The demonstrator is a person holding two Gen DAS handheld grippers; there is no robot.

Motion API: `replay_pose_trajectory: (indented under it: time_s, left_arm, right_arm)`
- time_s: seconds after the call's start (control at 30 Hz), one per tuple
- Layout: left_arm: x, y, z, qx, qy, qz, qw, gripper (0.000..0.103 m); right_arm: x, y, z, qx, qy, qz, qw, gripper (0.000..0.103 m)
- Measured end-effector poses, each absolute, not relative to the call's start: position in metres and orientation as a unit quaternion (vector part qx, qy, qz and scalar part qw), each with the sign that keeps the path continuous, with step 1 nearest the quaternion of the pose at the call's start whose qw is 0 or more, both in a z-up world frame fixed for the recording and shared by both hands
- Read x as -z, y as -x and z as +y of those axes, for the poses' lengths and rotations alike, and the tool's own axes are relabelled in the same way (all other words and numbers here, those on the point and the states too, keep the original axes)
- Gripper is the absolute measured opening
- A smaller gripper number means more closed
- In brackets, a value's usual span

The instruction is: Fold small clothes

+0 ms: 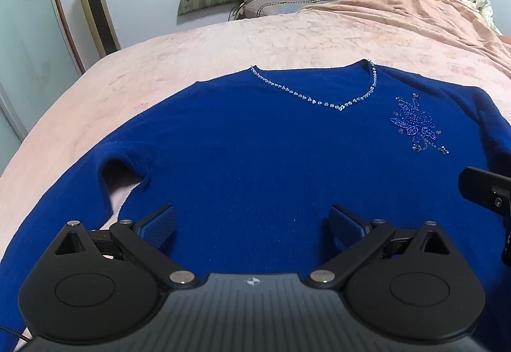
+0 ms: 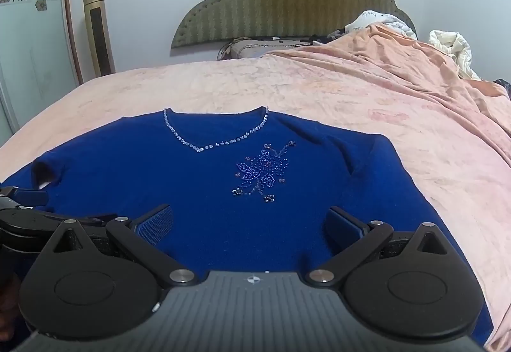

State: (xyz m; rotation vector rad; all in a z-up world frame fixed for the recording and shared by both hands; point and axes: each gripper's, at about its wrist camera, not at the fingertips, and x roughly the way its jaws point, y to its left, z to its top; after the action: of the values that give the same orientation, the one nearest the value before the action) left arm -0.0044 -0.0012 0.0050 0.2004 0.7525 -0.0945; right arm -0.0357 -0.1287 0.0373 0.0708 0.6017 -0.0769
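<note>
A royal blue sweater lies flat, front up, on the pink bedspread; it also shows in the right wrist view. It has a beaded V-neckline and a beaded flower on the chest. My left gripper is open and empty, hovering over the sweater's lower body near the left sleeve and armpit. My right gripper is open and empty over the lower body, below the flower. Part of the right gripper shows at the left view's right edge, and the left gripper at the right view's left edge.
The pink bedspread covers the bed, bunched up at the far right with white bedding. A padded green headboard and pillows stand at the back. A gold tower fan stands by the wall on the left.
</note>
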Motion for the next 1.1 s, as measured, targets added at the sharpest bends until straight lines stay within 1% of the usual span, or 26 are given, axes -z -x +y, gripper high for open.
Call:
replay_pose_trajectory:
  time_s: [0.73,1.1]
  left_arm:
    - [0.0,0.008,-0.005,0.05,-0.1,0.369,0.923,0.103]
    - [-0.002,0.013,-0.006,0.041,-0.107,0.348,0.931,0.103]
  right_arm:
    - [-0.037,0.042,-0.122,0.034,-0.027,0.29,0.956,0.103]
    - [-0.04,0.05,-0.124,0.017,-0.045,0.282,0.958,0.103]
